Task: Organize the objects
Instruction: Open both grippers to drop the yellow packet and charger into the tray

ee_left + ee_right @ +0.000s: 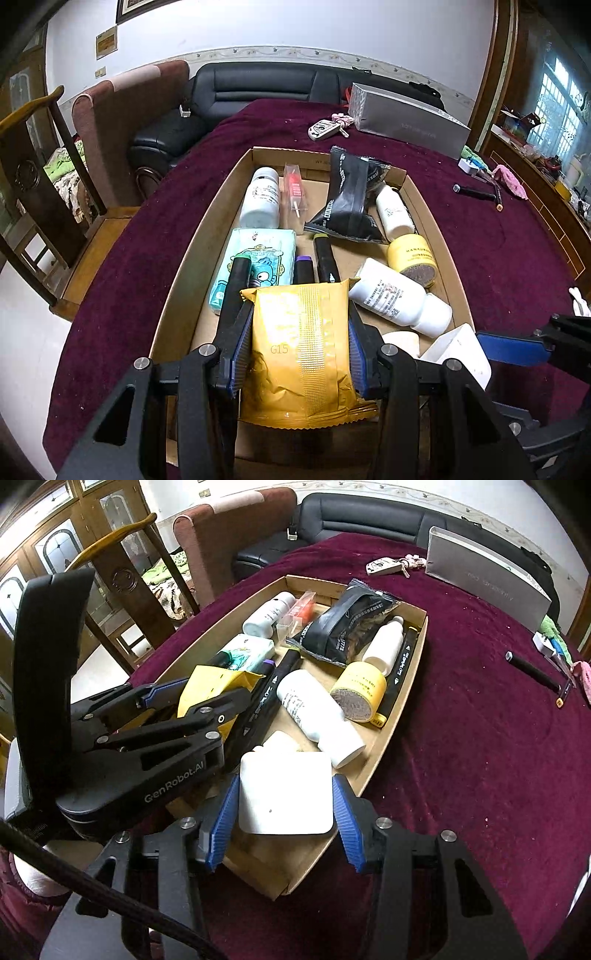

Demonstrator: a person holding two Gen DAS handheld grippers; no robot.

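My left gripper (299, 317) is shut on a gold snack packet (299, 343), both blue pads pressing its sides, above the near end of a shallow cardboard tray (184, 306). In the right wrist view the same packet (207, 683) sits in that gripper (216, 688) at the left. My right gripper (286, 812) is shut on a white square box (284, 794), over the tray's (402, 698) near corner. The box (458, 350) also shows in the left wrist view, with one blue pad (509, 349) against it.
The tray holds white bottles (317, 716), a yellow jar (358, 694), a black pouch (351, 624), markers (266, 698) and a tissue pack (251, 266). On the maroon cloth lie a silver box (484, 576), a car key (384, 566) and a black pen (532, 672). Sofa and chairs stand beyond.
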